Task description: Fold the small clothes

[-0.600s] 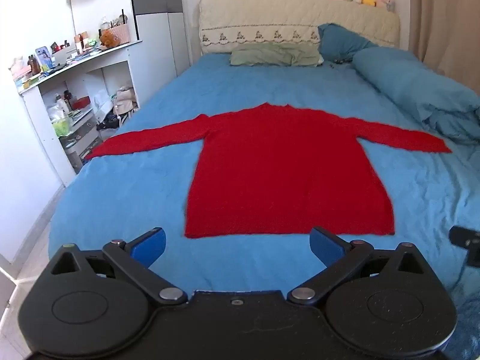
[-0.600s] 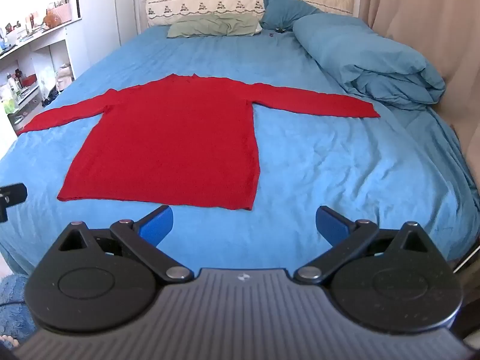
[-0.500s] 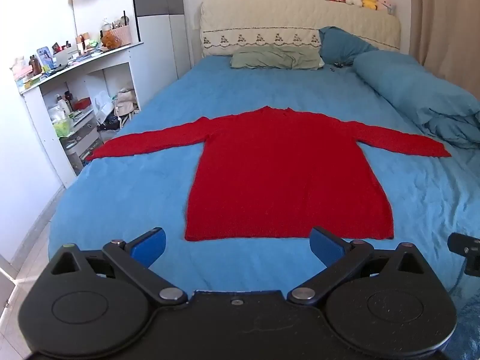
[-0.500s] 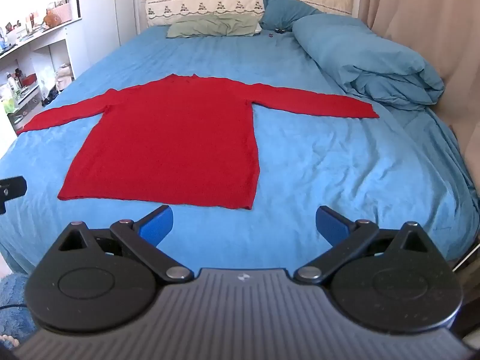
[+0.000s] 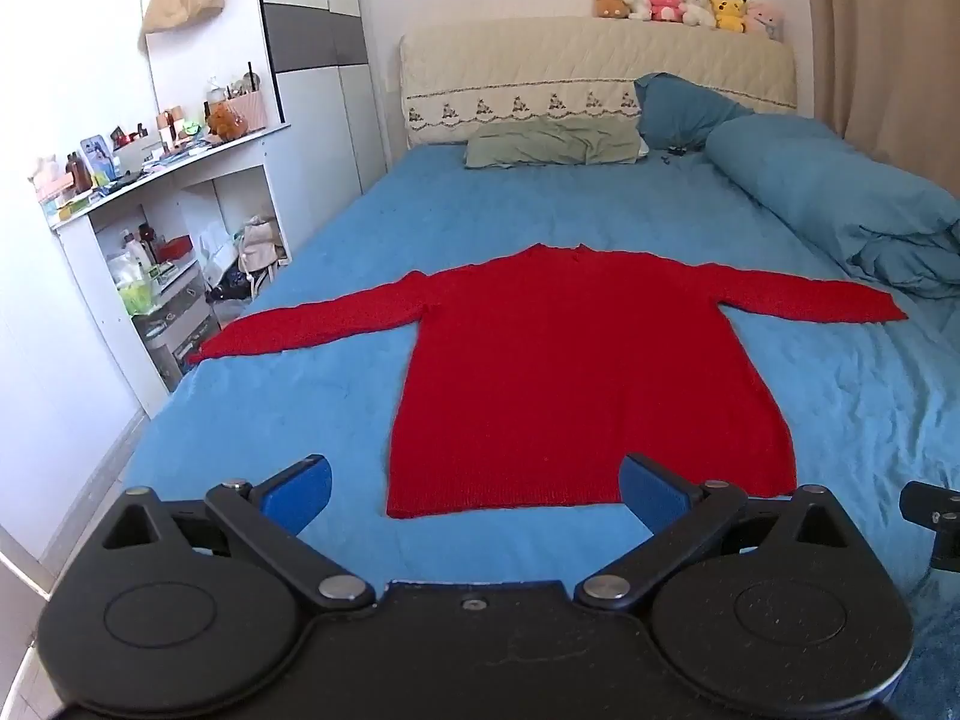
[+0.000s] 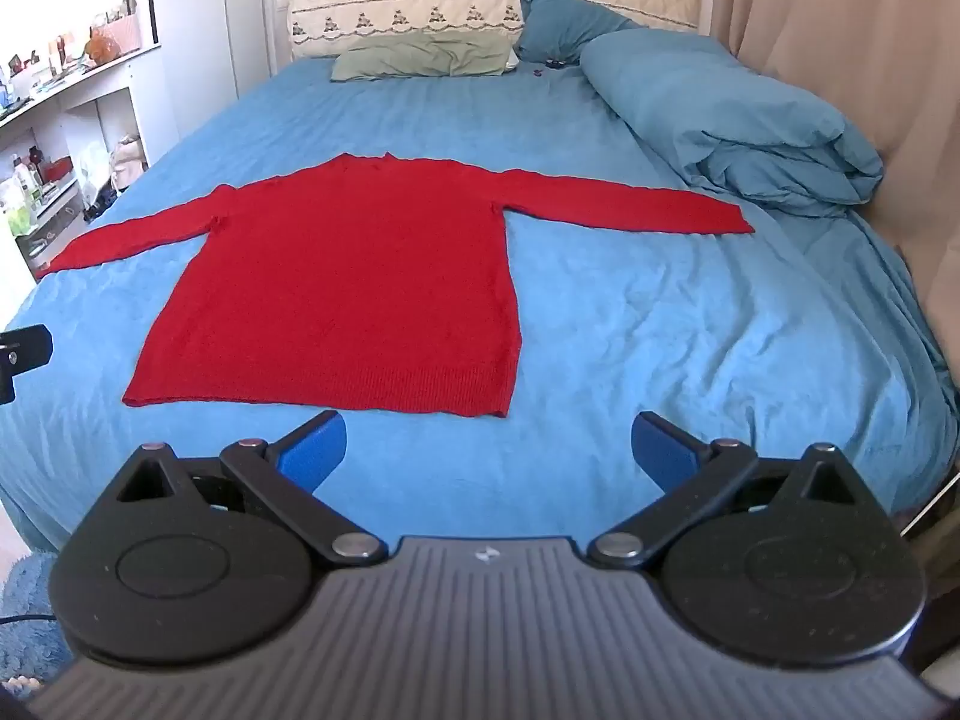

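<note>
A red long-sleeved sweater (image 5: 576, 372) lies flat on the blue bed, both sleeves spread out sideways, hem toward me; it also shows in the right wrist view (image 6: 354, 294). My left gripper (image 5: 474, 489) is open and empty, hovering just in front of the hem. My right gripper (image 6: 489, 450) is open and empty, in front of the hem's right corner. Neither touches the sweater.
A rolled blue duvet (image 6: 732, 126) lies along the bed's right side, near the right sleeve end. Pillows (image 5: 552, 144) lie at the headboard. A white shelf unit (image 5: 150, 228) with clutter stands left of the bed. A curtain (image 6: 840, 48) hangs at the right.
Both grippers have moved slightly forward toward the hem. The sweater has not moved and both stay open.
</note>
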Tool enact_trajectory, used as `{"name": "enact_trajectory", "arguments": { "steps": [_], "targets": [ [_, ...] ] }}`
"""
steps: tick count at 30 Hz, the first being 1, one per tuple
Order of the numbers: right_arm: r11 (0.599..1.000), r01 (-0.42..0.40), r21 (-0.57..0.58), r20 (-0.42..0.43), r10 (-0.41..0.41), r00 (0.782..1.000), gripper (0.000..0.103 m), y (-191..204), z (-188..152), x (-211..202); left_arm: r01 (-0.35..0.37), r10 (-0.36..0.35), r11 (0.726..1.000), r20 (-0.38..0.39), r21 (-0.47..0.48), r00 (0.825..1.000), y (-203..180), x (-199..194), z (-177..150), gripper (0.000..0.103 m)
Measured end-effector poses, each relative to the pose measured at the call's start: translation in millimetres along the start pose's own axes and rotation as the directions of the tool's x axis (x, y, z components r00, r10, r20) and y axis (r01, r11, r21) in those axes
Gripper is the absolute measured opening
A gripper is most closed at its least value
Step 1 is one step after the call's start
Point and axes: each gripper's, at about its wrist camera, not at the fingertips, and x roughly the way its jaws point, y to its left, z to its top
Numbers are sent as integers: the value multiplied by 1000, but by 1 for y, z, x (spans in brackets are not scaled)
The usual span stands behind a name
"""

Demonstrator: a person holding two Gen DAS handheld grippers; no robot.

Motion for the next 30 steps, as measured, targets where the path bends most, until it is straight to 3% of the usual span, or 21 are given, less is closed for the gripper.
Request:
{"name": "enact_trajectory", "arguments": {
  "steps": [30],
  "targets": [
    [1000,-29,10,1,29,1000,103,5,-1,0,2,-2,1000,3,0,1000,0,-10,2,103]
  ]
}}
